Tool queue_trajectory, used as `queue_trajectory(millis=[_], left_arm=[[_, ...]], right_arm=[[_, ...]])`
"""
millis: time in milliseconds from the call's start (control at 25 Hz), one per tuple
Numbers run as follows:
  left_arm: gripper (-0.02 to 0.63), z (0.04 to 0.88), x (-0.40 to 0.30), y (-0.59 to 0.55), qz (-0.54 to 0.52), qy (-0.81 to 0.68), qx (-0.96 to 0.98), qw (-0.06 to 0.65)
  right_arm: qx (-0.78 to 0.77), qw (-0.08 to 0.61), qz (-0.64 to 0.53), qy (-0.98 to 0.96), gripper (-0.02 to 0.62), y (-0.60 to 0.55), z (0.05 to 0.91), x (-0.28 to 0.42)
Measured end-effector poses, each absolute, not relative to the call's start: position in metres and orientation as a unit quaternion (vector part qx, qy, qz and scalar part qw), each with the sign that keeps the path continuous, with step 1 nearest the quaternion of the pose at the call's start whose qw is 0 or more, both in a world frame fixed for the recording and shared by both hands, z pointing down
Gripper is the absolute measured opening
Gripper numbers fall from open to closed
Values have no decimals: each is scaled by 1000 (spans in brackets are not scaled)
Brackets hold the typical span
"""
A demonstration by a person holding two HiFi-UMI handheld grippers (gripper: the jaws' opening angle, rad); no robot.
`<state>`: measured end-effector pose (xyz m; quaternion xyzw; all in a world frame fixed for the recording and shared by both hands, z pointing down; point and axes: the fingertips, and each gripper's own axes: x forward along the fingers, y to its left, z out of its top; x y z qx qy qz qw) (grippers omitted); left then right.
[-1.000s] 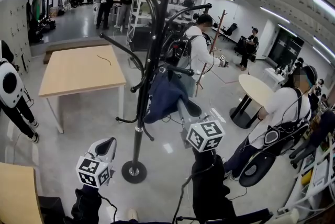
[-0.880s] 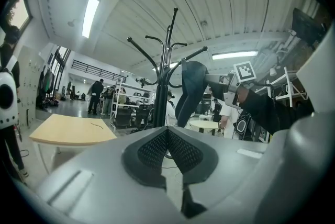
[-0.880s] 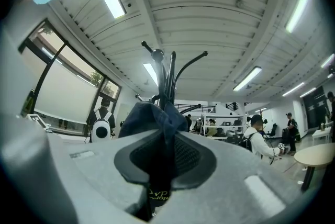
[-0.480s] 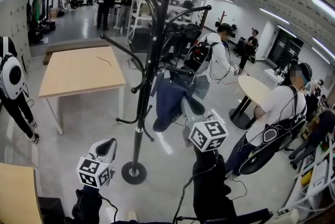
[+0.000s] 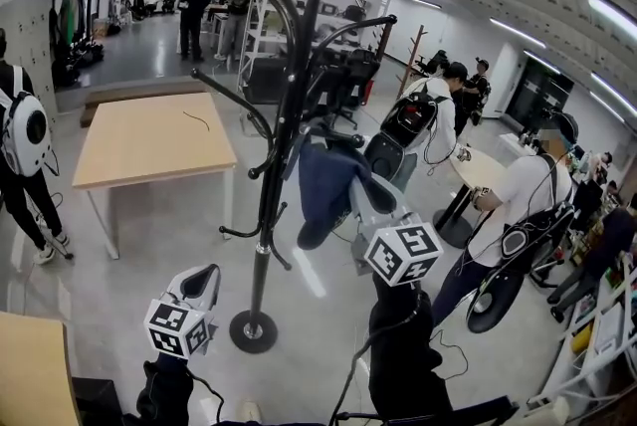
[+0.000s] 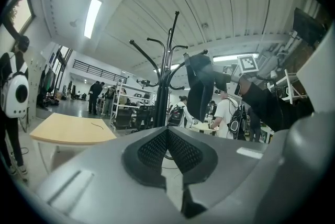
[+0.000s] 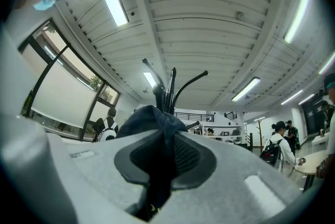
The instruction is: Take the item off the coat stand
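The black coat stand [image 5: 289,115] rises mid-floor on a round base. A dark blue garment [image 5: 323,187] hangs at one of its lower hooks. My right gripper [image 5: 370,205] reaches in from the right, shut on that cloth. In the right gripper view the garment [image 7: 157,129] bunches between the pads, with the stand's top [image 7: 170,84] behind it. Whether the cloth still rests on the hook, I cannot tell. My left gripper [image 5: 194,287] hovers low, left of the pole, jaws closed with nothing in them. From the left gripper [image 6: 167,134] I see the stand [image 6: 165,74] and garment [image 6: 201,87].
A light wooden table [image 5: 149,140] stands behind and left of the stand. A round table [image 5: 483,170] is at the right, with several people wearing backpacks around it. One person [image 5: 20,155] stands at the far left. Shelving and more people fill the back.
My right gripper has risen a little with the garment, lifting and bunching the cloth by the hook. The left gripper has stayed put. Background people have walked to the right.
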<state>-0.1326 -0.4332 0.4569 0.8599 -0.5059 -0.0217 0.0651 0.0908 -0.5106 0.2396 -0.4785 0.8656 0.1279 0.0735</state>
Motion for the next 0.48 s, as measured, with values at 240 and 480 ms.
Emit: queue_trajectory(millis=[240,480], left_arm=[[3,454,-135,-435,-26,-507,859,61],[3,452,-133,-430,-26,-505,861,59]], right_arm=[[-481,80,143,861,40,-506,221,94],[-482,89,151,858,40,-494,211,99]])
